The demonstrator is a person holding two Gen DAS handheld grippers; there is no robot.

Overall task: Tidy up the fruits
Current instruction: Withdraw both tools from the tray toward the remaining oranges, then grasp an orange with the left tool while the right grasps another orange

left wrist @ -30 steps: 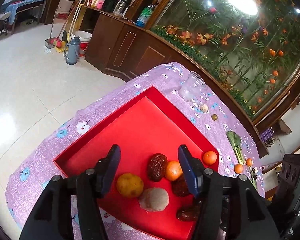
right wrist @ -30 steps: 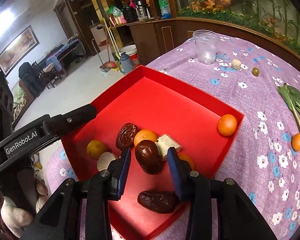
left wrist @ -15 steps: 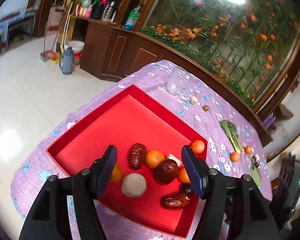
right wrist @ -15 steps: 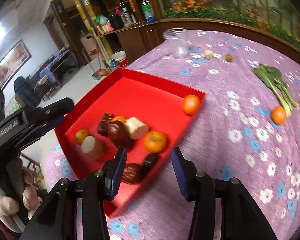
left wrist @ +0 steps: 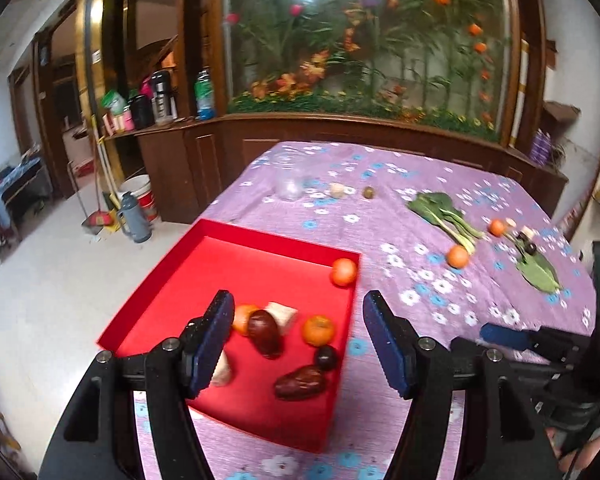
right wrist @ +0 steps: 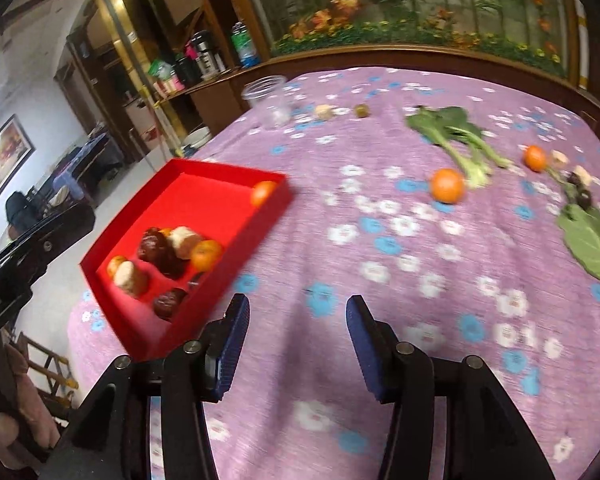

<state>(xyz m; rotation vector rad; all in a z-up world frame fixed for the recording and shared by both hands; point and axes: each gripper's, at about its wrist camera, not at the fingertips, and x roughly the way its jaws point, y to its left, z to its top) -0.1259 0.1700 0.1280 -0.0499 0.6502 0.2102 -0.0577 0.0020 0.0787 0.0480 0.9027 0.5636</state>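
Both grippers are empty with fingers spread: left gripper (left wrist: pixel 298 342) hangs over the red tray (left wrist: pixel 236 240) of fruit, right gripper (right wrist: pixel 296 346) over bare cloth. The nearest loose tangerine (right wrist: pixel 447 185) sits well ahead, slightly right of its fingers, so I'd straddle it before squeezing, since it'll roll. Dark bits (right wrist: pixel 580 196) farther right are too blurry to name.

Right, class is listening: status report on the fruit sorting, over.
Left gripper open above the red tray, right gripper open over bare cloth. Two oranges not yet in the tray, beside the greens. Nothing blocking, over.
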